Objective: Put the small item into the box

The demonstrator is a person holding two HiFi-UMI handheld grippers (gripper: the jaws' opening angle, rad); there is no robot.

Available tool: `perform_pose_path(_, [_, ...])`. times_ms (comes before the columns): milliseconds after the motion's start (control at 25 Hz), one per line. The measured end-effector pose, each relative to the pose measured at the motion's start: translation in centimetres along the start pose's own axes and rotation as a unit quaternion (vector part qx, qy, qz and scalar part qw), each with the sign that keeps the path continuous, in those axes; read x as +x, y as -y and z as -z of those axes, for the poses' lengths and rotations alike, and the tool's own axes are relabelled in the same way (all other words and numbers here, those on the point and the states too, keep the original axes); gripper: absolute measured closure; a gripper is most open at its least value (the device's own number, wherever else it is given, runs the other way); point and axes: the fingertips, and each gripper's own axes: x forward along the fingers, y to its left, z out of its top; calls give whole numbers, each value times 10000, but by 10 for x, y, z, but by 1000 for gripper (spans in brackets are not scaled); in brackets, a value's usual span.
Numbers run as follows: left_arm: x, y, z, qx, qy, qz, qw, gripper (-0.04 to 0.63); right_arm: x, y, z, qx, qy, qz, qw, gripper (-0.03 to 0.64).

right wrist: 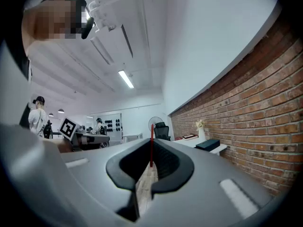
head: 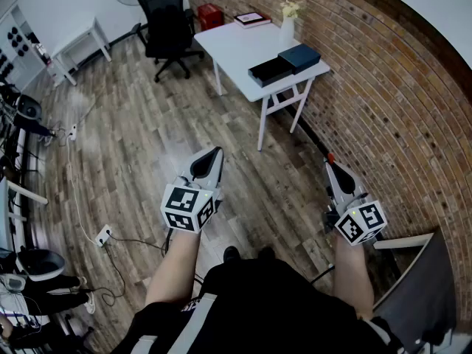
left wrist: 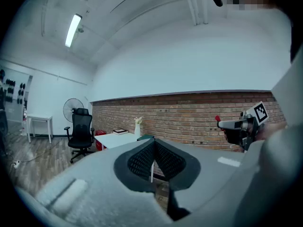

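Standing on the wood floor, a person holds the left gripper and the right gripper in the lower middle of the frame, both pointing toward its top. Each pair of jaws is pressed together at the tips with nothing between. The white desk stands well apart at upper centre, beside the brick wall. A black box lies near its lower right end, just beside a dark blue box. The small item cannot be made out.

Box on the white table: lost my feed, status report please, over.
Left gripper shut, empty; right gripper shut, empty. Box on table, far ahead. No small item in sight. Chair beside table, not blocking.
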Motion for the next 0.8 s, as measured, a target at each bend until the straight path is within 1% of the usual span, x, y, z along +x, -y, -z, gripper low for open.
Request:
perform_pose_path(280, [9,17,4,92,-97,118,9998,588,-3,4,-1,53,20,-33,10000,606])
perform_pose_path(480, [16,35,8,123,-199,226,9995,588,-8,8,-10,349,253,-94,9990,606])
perform_pose_path(640, [29,59,3,213,-161,300,9992,588,-19,17,-9,290,193,-166,9993,606])
perform_pose_path(800, [37,79,0,263,-63,353,9990,588,-36,21,-2,438,197,-322,9983,604])
